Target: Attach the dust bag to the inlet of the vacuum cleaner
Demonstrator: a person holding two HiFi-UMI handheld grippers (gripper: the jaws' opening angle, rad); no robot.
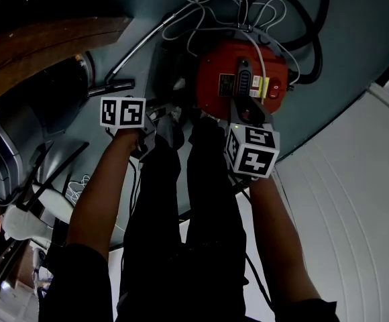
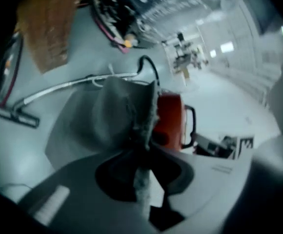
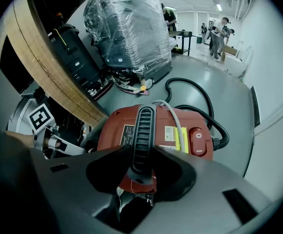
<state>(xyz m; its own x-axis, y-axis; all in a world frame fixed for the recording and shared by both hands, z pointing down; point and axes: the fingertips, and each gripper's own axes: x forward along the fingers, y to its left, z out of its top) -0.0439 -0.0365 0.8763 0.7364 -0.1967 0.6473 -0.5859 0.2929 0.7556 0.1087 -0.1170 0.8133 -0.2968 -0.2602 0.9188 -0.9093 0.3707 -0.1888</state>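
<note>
The red vacuum cleaner (image 1: 238, 72) lies on the grey floor ahead of my legs. My right gripper (image 1: 247, 109) reaches down onto it. In the right gripper view the jaws of this gripper (image 3: 142, 155) are shut on the black ribbed handle (image 3: 144, 130) atop the red body (image 3: 162, 117). My left gripper (image 1: 159, 121) is just left of the vacuum and holds the grey dust bag (image 1: 170, 131). In the left gripper view the left gripper (image 2: 140, 152) pinches the bag's fuzzy edge, and the bag (image 2: 112, 116) bulges beyond the jaws, beside the vacuum (image 2: 171, 118).
A black hose (image 1: 308, 39) and a white cord (image 1: 208, 9) loop behind the vacuum. A metal wand (image 1: 141, 45) lies on the floor to the left, under a wooden tabletop (image 1: 40, 45). A white panel (image 1: 355, 200) stands to the right. A plastic-wrapped machine (image 3: 127, 28) stands farther off.
</note>
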